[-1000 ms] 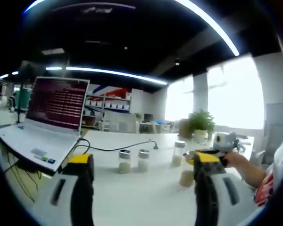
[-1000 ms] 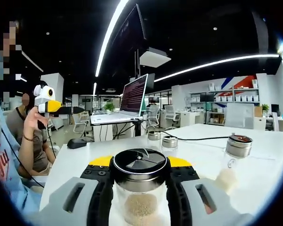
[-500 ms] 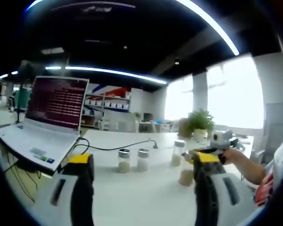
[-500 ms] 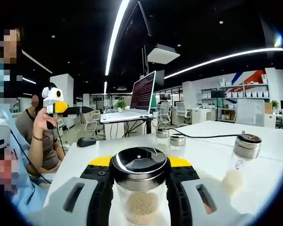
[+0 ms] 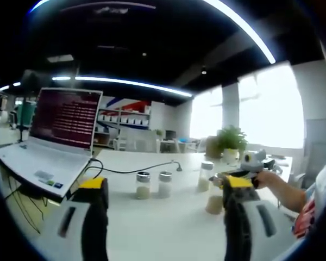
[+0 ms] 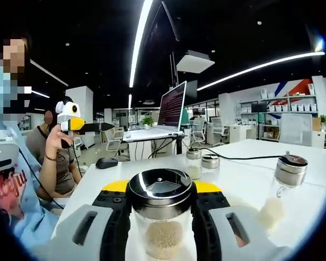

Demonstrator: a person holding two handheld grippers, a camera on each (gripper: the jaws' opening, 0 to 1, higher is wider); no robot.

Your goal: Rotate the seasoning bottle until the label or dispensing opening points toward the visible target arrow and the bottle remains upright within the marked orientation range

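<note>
My right gripper (image 6: 160, 220) is clamped on the clear glass seasoning bottle with a steel lid (image 6: 160, 209), lower centre of frame. My left gripper (image 5: 162, 209) hangs released. I judge the glass rigid, slippery and breakable; best held mid-body.

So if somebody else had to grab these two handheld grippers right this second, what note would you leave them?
Right gripper: shut on the seasoning bottle, which stands upright on the white table, metal lid facing the camera.
Left gripper: open, holding nothing, held above the table near the laptop.
Other things: two small jars side by side mid-table, and one taller jar to the right of the held bottle in the right gripper view.
Done: bottle gripped.
Left: turn it to the target arrow, which I cannot find in either view, so how far is unclear. Keep it upright.
</note>
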